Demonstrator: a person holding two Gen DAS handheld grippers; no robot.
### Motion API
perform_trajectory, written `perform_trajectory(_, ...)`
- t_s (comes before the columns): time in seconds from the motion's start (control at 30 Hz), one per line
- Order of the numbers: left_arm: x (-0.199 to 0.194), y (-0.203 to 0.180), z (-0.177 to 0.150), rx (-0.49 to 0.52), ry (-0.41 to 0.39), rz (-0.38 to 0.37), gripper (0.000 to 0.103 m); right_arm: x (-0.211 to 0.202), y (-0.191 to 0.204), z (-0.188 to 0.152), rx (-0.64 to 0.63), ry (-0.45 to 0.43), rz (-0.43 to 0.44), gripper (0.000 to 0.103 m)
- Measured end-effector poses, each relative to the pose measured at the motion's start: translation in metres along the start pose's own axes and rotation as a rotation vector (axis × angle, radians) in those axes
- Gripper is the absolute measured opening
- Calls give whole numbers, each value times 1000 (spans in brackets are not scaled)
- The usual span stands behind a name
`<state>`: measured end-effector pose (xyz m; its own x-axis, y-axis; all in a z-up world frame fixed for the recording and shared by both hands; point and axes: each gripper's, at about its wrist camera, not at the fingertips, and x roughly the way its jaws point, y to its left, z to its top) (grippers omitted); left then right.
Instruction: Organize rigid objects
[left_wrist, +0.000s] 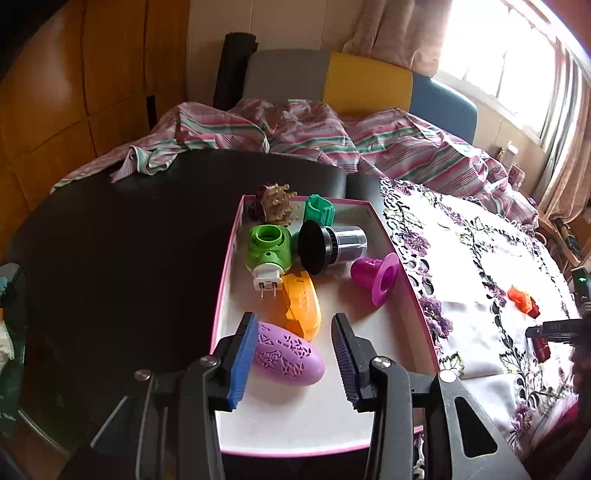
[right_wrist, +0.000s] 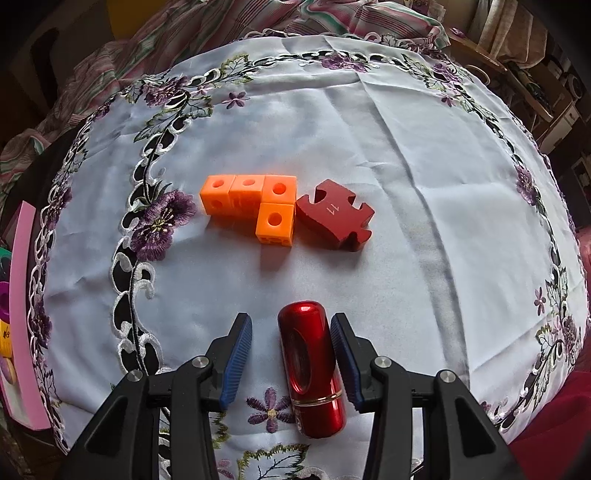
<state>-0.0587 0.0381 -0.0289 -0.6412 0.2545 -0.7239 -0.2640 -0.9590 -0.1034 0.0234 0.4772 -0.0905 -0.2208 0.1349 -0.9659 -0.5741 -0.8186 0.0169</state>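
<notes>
surface: white embroidered cloth (right_wrist: 332, 129) with purple flowers, laid over a dark table (left_wrist: 129, 258)
room: striped bedding (left_wrist: 295, 136) behind, bright window (left_wrist: 517, 66) on the right
box: pink-edged tray (left_wrist: 295, 424) holding a lilac oval case (left_wrist: 291, 356), orange case (left_wrist: 303, 306), green plug-in (left_wrist: 269, 247), black jar (left_wrist: 328, 243), magenta spool (left_wrist: 376, 275)
left gripper (left_wrist: 295, 363): jaws apart, over the lilac case, not pinching it
right gripper (right_wrist: 291, 356): jaws apart, red tube (right_wrist: 314, 369) between them, against the right pad
in the way: orange cube block (right_wrist: 255, 206) and red puzzle piece (right_wrist: 334, 216) just ahead, touching
</notes>
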Motion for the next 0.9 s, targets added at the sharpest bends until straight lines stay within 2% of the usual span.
perform_trajectory(0.53, -9, 16, -12, -46, 1, -22, 42, -6, 41, -14, -71, 43, 15, 45)
perform_trajectory(0.87, -11, 17, -17, -54, 10, -35, 42, -9, 38, -13, 30, 27, 115, 46)
perform_trajectory(0.9, -11, 16, -17, -53, 11, -37, 42, -13, 28, -6, 36, 26, 119, 46)
